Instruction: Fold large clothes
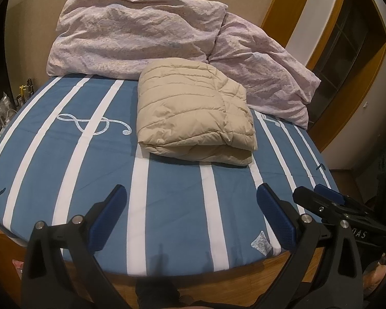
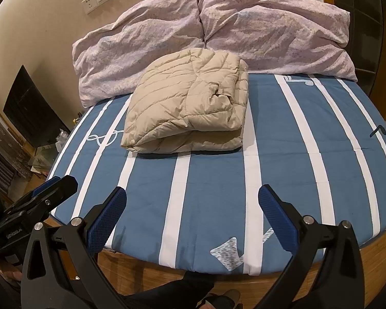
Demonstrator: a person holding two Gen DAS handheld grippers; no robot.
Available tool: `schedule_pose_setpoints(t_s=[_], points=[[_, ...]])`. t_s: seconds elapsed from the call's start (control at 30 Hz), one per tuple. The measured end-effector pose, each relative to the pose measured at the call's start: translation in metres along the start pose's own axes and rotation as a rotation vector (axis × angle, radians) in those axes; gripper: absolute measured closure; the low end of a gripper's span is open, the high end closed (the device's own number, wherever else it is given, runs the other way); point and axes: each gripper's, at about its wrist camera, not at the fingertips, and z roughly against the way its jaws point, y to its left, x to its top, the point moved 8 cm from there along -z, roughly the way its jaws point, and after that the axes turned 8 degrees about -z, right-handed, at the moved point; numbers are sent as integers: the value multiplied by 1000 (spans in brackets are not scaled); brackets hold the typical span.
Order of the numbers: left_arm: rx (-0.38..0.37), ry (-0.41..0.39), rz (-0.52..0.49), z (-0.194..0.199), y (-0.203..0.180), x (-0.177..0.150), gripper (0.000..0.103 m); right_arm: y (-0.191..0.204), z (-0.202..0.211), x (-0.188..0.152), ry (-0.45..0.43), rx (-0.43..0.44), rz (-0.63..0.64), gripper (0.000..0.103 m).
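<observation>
beige quilted down jacket [image 1: 195, 113], folded, straight ahead, well apart from left gripper [image 1: 191, 212] and right gripper [image 2: 193, 212], both spread wide, empty, neither clearly nearer.

Small items [image 1: 5, 108] crowded beside the bed [image 1: 167, 206] lie too dim and tiny to identify; the folded jacket [image 1: 193, 113] hides part of the quilt [image 1: 141, 33] behind.

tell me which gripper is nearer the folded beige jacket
Neither, clearly. The left gripper and right gripper are both open near the bed's foot edge, short of the folded beige puffer jacket, side by side.
</observation>
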Motion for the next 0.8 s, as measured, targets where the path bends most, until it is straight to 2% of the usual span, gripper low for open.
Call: schedule_pose_setpoints(t_s=[0.8], points=[[5,1,5,-2,-2,-1,2,0,-1,2,2,-1,-3,1]])
